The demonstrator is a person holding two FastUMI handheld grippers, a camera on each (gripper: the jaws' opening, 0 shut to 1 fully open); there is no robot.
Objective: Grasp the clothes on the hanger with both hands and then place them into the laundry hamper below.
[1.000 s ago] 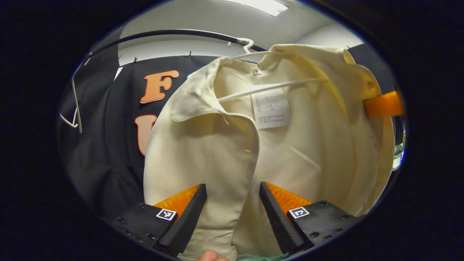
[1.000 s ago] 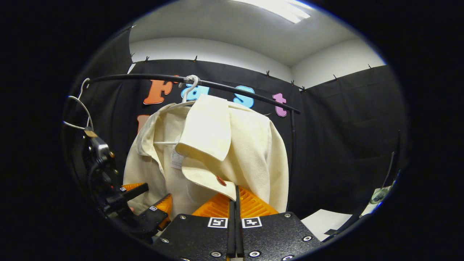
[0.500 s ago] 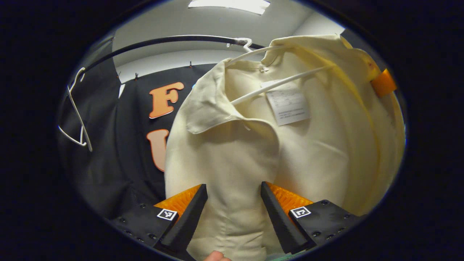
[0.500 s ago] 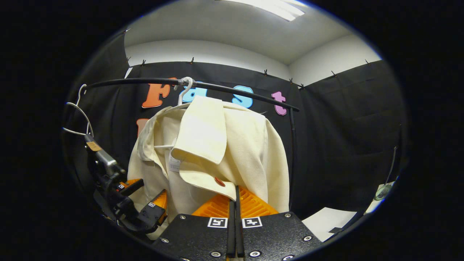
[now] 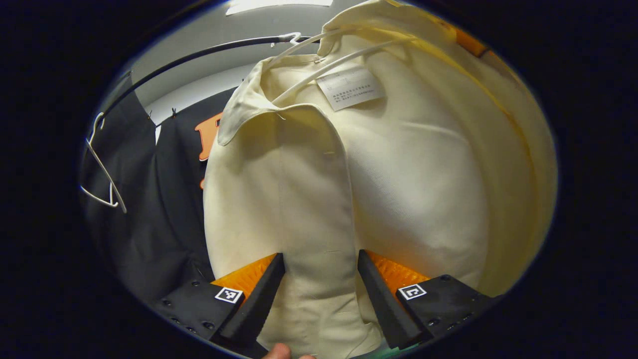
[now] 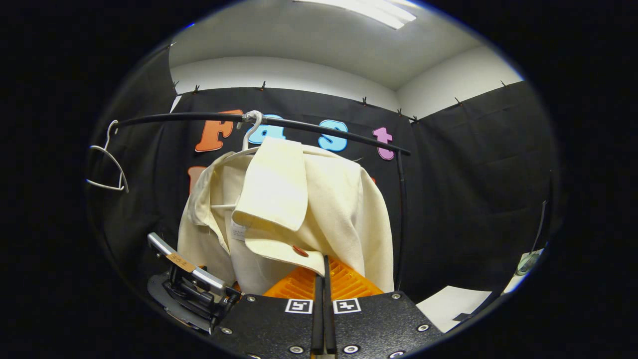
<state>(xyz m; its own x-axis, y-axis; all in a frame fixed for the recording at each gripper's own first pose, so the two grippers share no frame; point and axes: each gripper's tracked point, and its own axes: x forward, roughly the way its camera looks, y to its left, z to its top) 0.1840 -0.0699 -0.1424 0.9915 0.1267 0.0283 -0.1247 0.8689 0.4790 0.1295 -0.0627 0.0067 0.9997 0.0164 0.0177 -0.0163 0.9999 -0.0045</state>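
A cream jacket (image 5: 408, 164) hangs on a white hanger (image 5: 319, 67) hooked over a black rail (image 5: 199, 55). My left gripper (image 5: 320, 256) is open low on the jacket, and the front edge strip runs down between its fingers. In the right gripper view the same jacket (image 6: 329, 199) hangs from the rail (image 6: 324, 132). My right gripper (image 6: 323, 259) is shut on the other front edge, beside a red button, and holds that flap lifted forward. The left gripper's body (image 6: 192, 294) sits low at the left of the jacket.
An empty wire hanger (image 6: 107, 167) hangs at the rail's left end. The rail's upright post (image 6: 400, 219) stands just right of the jacket. A white sheet (image 6: 448, 304) lies lower right. A fingertip (image 5: 279, 351) shows under the left gripper.
The left gripper has dropped lower along the jacket front and tilted upward, still open around the edge strip. The right gripper has stayed shut on the flap in about the same place.
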